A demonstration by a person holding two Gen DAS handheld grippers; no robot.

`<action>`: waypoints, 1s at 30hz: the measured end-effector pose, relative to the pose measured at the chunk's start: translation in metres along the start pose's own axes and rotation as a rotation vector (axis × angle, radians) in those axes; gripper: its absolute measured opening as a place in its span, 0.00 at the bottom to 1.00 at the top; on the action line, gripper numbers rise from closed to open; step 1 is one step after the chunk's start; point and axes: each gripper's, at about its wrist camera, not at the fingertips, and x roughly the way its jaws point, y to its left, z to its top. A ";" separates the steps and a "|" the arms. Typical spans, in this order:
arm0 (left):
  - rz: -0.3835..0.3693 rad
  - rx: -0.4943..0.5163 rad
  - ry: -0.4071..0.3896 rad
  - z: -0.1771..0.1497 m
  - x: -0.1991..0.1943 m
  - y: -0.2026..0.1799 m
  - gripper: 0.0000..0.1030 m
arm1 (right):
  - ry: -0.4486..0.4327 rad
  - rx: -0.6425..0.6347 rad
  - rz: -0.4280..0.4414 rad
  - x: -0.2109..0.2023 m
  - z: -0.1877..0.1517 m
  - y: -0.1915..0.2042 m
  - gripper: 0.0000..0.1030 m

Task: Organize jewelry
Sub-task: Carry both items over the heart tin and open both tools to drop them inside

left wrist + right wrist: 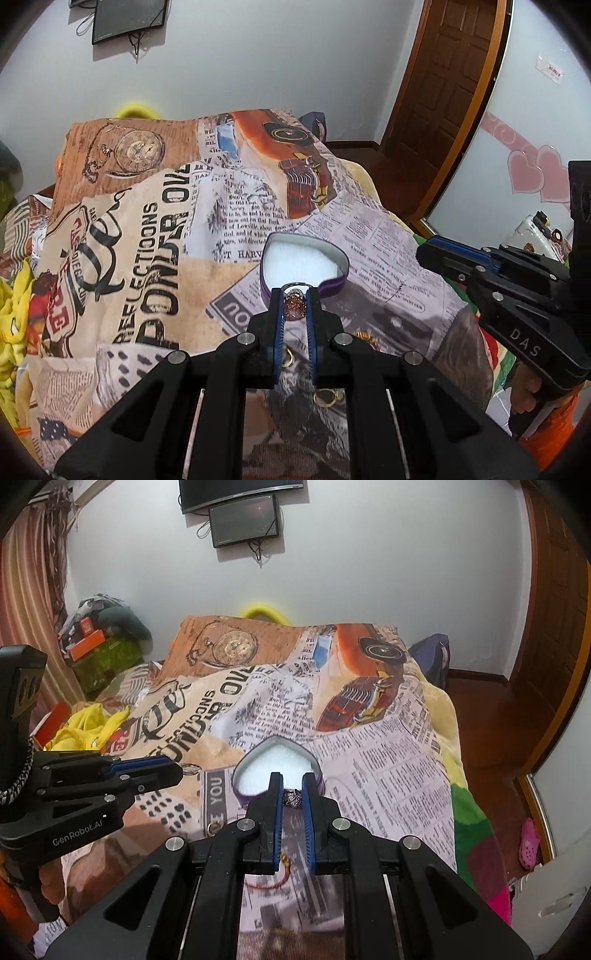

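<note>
A heart-shaped purple box with a white inside lies open on the printed blanket; it also shows in the right wrist view. My left gripper is shut on a ring with a pink-orange stone, held just short of the box's near rim. It shows from the side in the right wrist view, left of the box, with the ring at its tip. My right gripper is shut on a dark silver ring, at the box's near edge. It shows at the right of the left wrist view.
Gold rings and a gold piece lie on the blanket under my left gripper. A red cord bracelet and a small ring lie under my right one. A wooden door stands at the right.
</note>
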 end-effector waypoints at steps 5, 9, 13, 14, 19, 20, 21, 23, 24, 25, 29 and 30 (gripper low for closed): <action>0.000 0.006 -0.001 0.008 0.010 0.001 0.10 | -0.008 0.003 -0.004 0.010 0.008 -0.005 0.09; -0.001 0.011 -0.001 0.015 0.020 0.003 0.10 | -0.007 0.005 -0.010 0.020 0.013 -0.009 0.09; -0.008 0.017 0.009 0.021 0.032 0.004 0.10 | 0.002 0.003 -0.013 0.032 0.016 -0.012 0.09; -0.006 0.020 0.011 0.022 0.036 0.004 0.10 | 0.009 0.004 -0.012 0.037 0.017 -0.013 0.09; -0.015 0.027 0.034 0.025 0.052 0.005 0.10 | 0.044 0.000 -0.006 0.056 0.019 -0.016 0.09; -0.016 0.027 0.040 0.025 0.056 0.005 0.10 | 0.051 0.001 -0.002 0.059 0.019 -0.016 0.09; -0.015 0.027 0.046 0.026 0.059 0.005 0.10 | 0.060 0.002 0.003 0.063 0.020 -0.017 0.09; -0.020 0.023 0.059 0.026 0.066 0.007 0.10 | 0.077 0.004 0.010 0.070 0.019 -0.019 0.09; -0.023 0.020 0.067 0.026 0.070 0.008 0.10 | 0.085 0.004 0.013 0.073 0.019 -0.019 0.09; -0.027 0.018 0.072 0.026 0.073 0.008 0.10 | 0.092 0.004 0.017 0.076 0.019 -0.020 0.09; -0.032 0.016 0.095 0.027 0.085 0.009 0.10 | 0.124 -0.001 0.035 0.087 0.019 -0.019 0.09; -0.032 0.017 0.100 0.026 0.088 0.009 0.10 | 0.132 -0.005 0.036 0.090 0.019 -0.018 0.09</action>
